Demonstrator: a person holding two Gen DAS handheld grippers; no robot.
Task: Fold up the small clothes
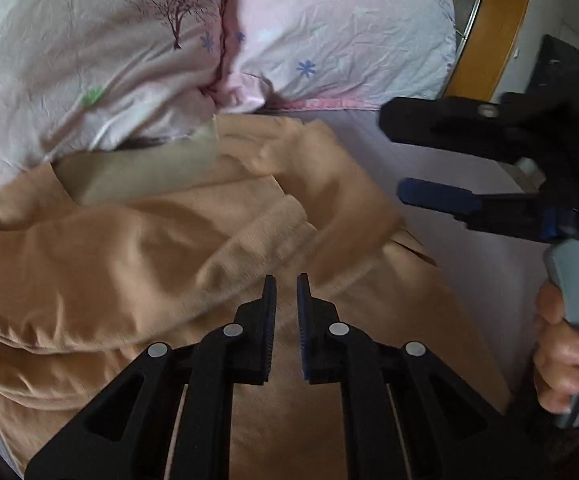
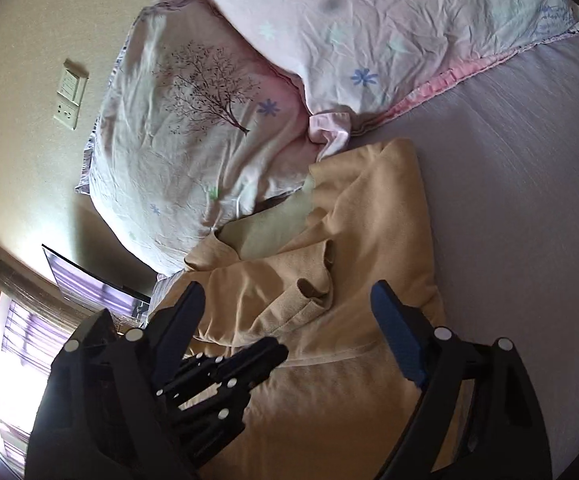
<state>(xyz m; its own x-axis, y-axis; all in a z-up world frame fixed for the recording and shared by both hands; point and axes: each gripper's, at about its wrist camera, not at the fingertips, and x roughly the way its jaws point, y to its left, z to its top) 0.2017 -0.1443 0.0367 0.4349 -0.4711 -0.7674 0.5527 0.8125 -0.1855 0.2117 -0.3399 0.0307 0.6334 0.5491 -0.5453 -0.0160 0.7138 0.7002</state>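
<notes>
Two hand-held grippers are hovering over the tan garment [image 1: 137, 256] lying on the bed [image 2: 529, 200] near the pillows [image 2: 193, 132]. Left hand-held gripper [image 1: 286, 285] is pointing far, jaws narrowed, empty. Right hand-held gripper [image 2: 289, 300] is spreading wide, empty.

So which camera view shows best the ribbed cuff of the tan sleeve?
The right wrist view. There the cuff is sharp, its opening visible, lying on the tan garment between the open fingers of the right hand-held gripper. In the left wrist view the cuff is motion-blurred, just beyond the left hand-held gripper.
</notes>
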